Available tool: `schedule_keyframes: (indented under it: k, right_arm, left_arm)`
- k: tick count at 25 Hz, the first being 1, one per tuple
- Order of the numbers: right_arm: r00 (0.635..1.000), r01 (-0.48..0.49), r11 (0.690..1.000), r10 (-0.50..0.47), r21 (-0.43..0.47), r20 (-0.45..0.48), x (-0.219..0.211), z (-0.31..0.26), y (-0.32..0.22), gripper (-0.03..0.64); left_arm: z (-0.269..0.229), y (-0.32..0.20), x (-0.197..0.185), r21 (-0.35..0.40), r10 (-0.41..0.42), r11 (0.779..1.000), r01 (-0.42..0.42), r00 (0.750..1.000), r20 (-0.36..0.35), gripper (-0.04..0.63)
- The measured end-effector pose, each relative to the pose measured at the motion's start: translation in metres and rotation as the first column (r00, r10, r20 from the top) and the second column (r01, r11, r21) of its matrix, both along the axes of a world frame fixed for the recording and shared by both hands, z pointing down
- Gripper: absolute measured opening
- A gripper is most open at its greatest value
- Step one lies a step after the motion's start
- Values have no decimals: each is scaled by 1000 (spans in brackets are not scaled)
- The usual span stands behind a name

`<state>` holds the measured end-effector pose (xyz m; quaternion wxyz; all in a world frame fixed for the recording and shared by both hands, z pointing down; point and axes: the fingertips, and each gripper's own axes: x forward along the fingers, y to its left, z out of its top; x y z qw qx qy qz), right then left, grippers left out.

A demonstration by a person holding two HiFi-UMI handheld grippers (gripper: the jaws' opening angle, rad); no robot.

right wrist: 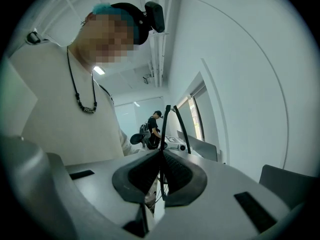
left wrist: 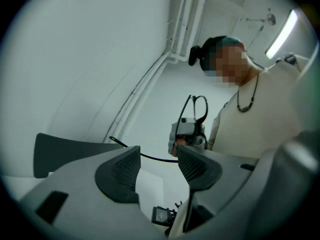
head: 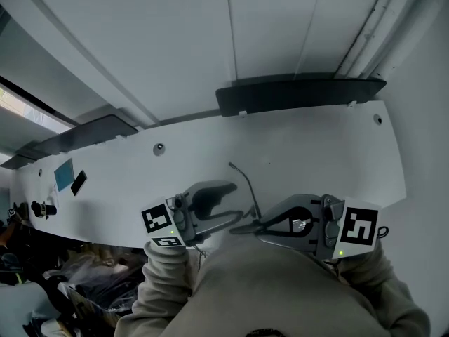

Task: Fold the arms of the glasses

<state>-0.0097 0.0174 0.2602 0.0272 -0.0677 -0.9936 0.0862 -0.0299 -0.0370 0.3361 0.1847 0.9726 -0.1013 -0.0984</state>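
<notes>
Right claw point(right wrist: 161, 159) pinched tight on the glasses point(right wrist: 165, 126), left claw point(left wrist: 159, 161) gaping wide open just beside them

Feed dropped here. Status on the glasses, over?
Left gripper open, empty. Right gripper shut on the glasses. One arm sticks out, looks unfolded. Nothing blocking.

On your white table point(head: 316, 153), a blue card point(head: 63, 175) lies near the left end with a small black slab point(head: 78, 182) just beside it. A round grommet point(head: 159, 147) sits nearer the table's middle, and a dark panel point(head: 302, 93) lines its far edge.
</notes>
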Motion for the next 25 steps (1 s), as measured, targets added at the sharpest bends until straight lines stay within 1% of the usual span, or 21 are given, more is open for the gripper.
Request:
schedule_keyframes:
  k: [1,3,6,8,10,13,15,17,20,21,24,25]
  right_arm:
    - [1000,3,1000,-3,-1,8,1,-2,1,38]
    - [1000,12,1000,-12,-2,20,2,-6,3,38]
    - [999,27,1000,-27,3,30,4,-10,6,38]
    - [999,29,1000,-29,5,30,4,-10,8,38]
    - [999,25,1000,-25,-3,31,5,-11,8,38]
    - [999,23,1000,-23,1,32,8,-14,9,38]
    - [999,32,999,-32,16,30,9,-14,12,38]
    - [999,38,999,-38,25,28,10,-15,13,38]
    - [999,26,999,-27,30,44,12,-20,13,38]
    - [999,23,999,-24,33,45,12,-20,13,37]
    - [999,38,999,-39,38,34,10,-16,19,38]
    - [999,43,998,-44,35,31,10,-15,21,38]
  left_arm:
    - [1,-3,3,-9,-17,1000,18,1000,18,215]
    - [5,-13,3,-55,-55,997,56,998,16,215]
    - [5,-28,-1,-134,-100,986,96,995,-23,215]
    - [-3,-32,-2,-161,-110,982,99,992,-64,215]
    - [-11,-35,1,-161,-115,982,101,991,-74,215]
    - [-20,-37,10,-144,-108,984,100,993,-45,215]
    - [-21,-37,12,-148,-98,985,93,995,-27,215]
    - [-18,-38,12,-158,-105,982,103,994,-6,215]
    - [-15,-38,15,-147,-126,981,129,992,30,215]
    - [-15,-37,15,-151,-125,980,127,992,23,215]
    - [-25,-33,13,-185,-120,977,108,991,-54,215]
    - [-28,-33,12,-189,-124,976,109,990,-68,215]
